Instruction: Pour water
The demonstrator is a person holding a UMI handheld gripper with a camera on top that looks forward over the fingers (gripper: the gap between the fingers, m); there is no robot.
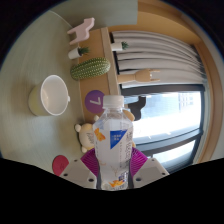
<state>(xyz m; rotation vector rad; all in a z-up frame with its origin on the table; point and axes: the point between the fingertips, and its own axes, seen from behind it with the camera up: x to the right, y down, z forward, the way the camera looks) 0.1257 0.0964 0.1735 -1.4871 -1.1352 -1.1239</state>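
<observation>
A pale tabletop [35, 55] is carrying a white cup [51, 95]; the tool [113, 165] is gripping a water bottle [114, 135].

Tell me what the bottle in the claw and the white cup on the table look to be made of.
The bottle looks like clear thin plastic: see-through walls, white screw cap, blue printed label. The claw holds it, both pads pressing its sides. The white cup, beyond the fingers on the pale table, looks like glazed ceramic or smooth plastic: opaque, with a thick rounded rim. The view cannot settle which.
</observation>
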